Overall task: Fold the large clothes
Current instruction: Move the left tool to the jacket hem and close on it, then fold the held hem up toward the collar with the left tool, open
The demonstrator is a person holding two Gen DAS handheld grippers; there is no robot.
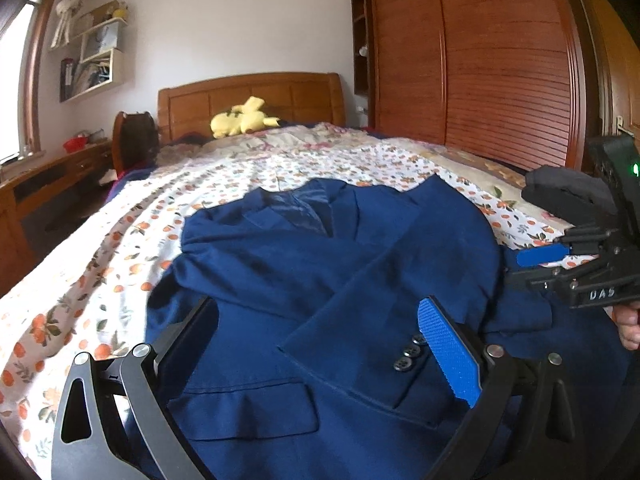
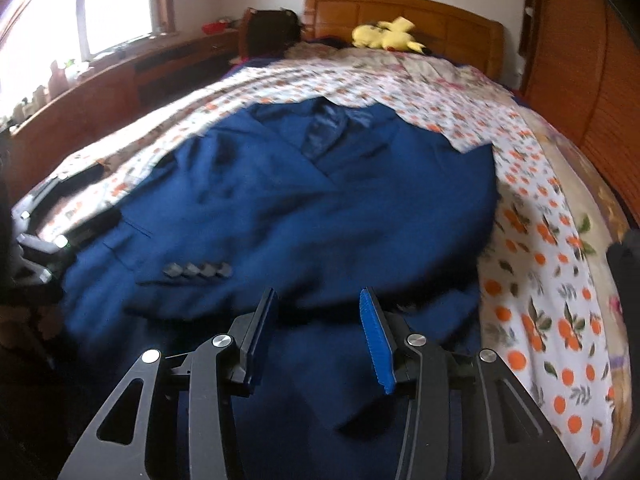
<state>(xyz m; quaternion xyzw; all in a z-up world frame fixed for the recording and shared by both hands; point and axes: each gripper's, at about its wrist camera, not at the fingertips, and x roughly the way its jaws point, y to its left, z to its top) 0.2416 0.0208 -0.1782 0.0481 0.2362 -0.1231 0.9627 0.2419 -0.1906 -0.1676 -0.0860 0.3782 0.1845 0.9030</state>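
Note:
A navy blue suit jacket (image 1: 320,248) lies front up on the floral bed sheet (image 1: 100,264), collar toward the headboard. One sleeve is folded across the front, its cuff buttons (image 1: 408,354) showing. My left gripper (image 1: 320,324) is open wide over the jacket's lower left part, with the cuff between its fingers but not pinched. My right gripper (image 2: 318,300) is open just above the jacket (image 2: 320,200) near its lower hem, with nothing pinched. In the left wrist view the right gripper (image 1: 512,270) comes in from the right edge, with a person's hand behind it.
A yellow plush toy (image 1: 242,116) lies by the wooden headboard (image 1: 248,96). A slatted wooden wardrobe (image 1: 480,60) stands along the bed's right side. A desk (image 2: 120,76) and a window (image 2: 100,0) are on the left. The sheet's edge (image 2: 560,280) drops off on the right.

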